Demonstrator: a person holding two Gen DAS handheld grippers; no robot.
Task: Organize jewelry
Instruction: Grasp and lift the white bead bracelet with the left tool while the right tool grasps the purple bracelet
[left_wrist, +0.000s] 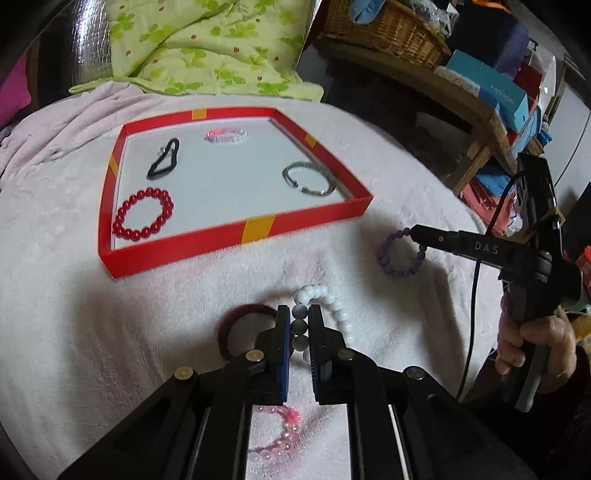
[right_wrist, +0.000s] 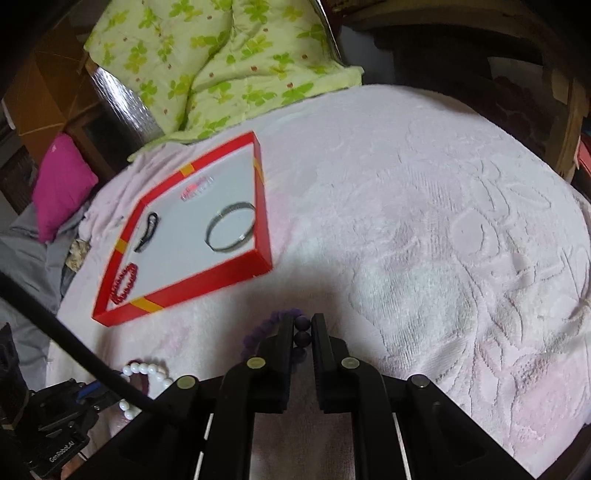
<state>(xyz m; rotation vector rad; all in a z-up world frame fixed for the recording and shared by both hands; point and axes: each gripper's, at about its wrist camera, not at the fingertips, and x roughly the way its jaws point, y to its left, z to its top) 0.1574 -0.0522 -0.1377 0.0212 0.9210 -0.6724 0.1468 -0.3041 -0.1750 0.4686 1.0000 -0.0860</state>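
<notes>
A red tray (left_wrist: 229, 232) (right_wrist: 177, 291) with a white floor lies on the pink blanket. It holds a red bead bracelet (left_wrist: 143, 214), a black hair tie (left_wrist: 163, 159), a pink-and-clear bracelet (left_wrist: 225, 135) and a silver bangle (left_wrist: 309, 179) (right_wrist: 231, 232). My left gripper (left_wrist: 299, 317) is shut on a white bead bracelet (left_wrist: 325, 299). My right gripper (right_wrist: 303, 328) (left_wrist: 415, 232) is shut on a purple bead bracelet (right_wrist: 267, 326) (left_wrist: 400, 254), to the right of the tray.
A dark red hair tie (left_wrist: 240, 325) lies left of the left fingers. A pink flower bracelet (left_wrist: 280, 432) lies under the left gripper. A green quilt (left_wrist: 207, 48) lies beyond the tray. Shelves with boxes (left_wrist: 491, 92) stand at the right.
</notes>
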